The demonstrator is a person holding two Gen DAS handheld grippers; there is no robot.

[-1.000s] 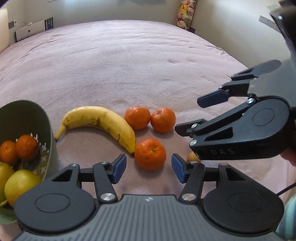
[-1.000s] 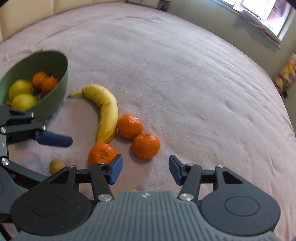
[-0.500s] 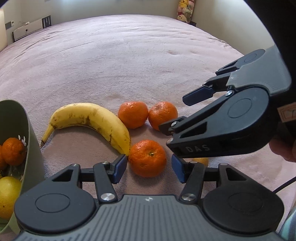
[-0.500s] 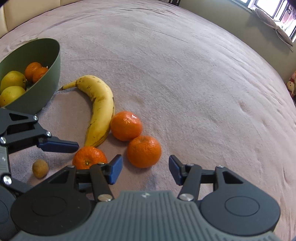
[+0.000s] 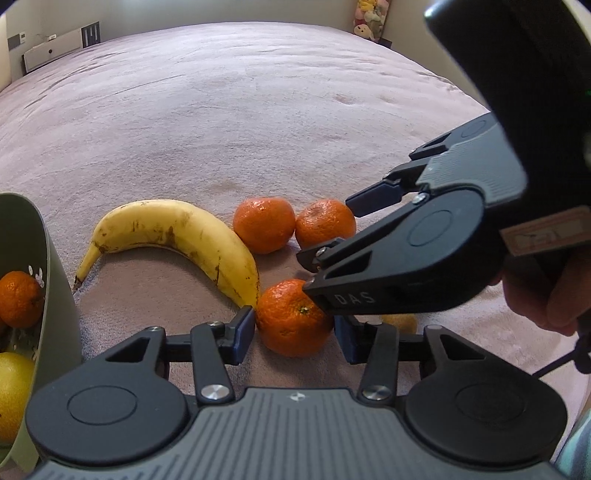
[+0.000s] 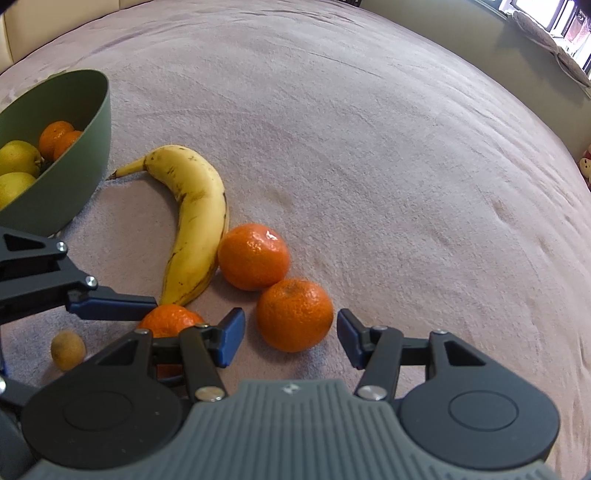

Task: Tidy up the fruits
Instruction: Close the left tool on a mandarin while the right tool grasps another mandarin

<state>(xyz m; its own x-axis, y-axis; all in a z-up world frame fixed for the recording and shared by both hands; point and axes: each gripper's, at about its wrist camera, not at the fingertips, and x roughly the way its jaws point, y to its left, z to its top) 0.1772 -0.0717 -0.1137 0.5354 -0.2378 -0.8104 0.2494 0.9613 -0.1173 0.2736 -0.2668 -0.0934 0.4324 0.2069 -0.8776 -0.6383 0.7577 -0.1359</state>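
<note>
Three tangerines and a banana [image 5: 177, 236] lie on the pink blanket. My left gripper [image 5: 293, 334] is open, its fingers either side of the nearest tangerine [image 5: 291, 319]. My right gripper [image 6: 290, 338] is open around another tangerine [image 6: 294, 314]; the third tangerine [image 6: 253, 256] lies beside the banana [image 6: 197, 225]. The green bowl [image 6: 74, 147] at the left holds tangerines and yellow fruits. The right gripper also shows in the left wrist view [image 5: 332, 229], near the far tangerines.
A small brown fruit [image 6: 67, 349] lies on the blanket near the left gripper's finger [image 6: 110, 304]; it shows partly in the left wrist view [image 5: 400, 321]. The blanket [image 6: 369, 147] stretches far beyond. Plush toys [image 5: 367, 16] sit at the far wall.
Both grippers moved forward and down toward the fruit. The left now brackets the nearest tangerine, and the right brackets the right-hand tangerine. Both stay open.
</note>
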